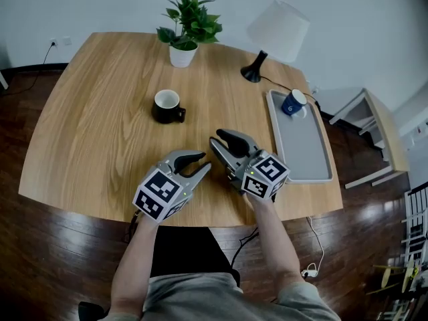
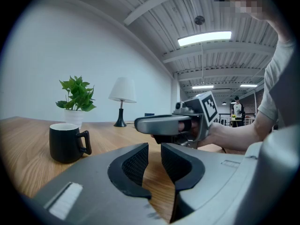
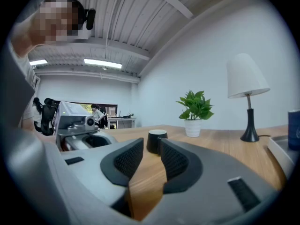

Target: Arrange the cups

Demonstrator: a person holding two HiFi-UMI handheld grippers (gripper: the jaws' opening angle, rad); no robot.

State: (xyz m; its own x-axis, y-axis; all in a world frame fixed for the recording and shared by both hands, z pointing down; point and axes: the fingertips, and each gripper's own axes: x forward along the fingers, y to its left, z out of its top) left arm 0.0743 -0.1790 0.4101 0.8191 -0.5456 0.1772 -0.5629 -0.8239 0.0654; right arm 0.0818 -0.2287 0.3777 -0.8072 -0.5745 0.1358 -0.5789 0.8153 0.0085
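A black mug [image 1: 167,105] stands on the wooden table [image 1: 100,112], handle to the right; in the left gripper view the black mug [image 2: 68,142] is at the left, and in the right gripper view the black mug [image 3: 155,138] shows just past the jaws. A blue cup [image 1: 293,102] sits at the far end of the grey tray [image 1: 304,146]. My left gripper [image 1: 204,161] and right gripper [image 1: 217,139] hover side by side near the table's front edge, well short of the mug. Both are open with a narrow gap and nothing between the fingers.
A potted plant [image 1: 186,29] and a white lamp [image 1: 273,35] stand at the table's far edge. The tray lies along the right edge. A small side table [image 1: 378,136] stands on the dark floor to the right.
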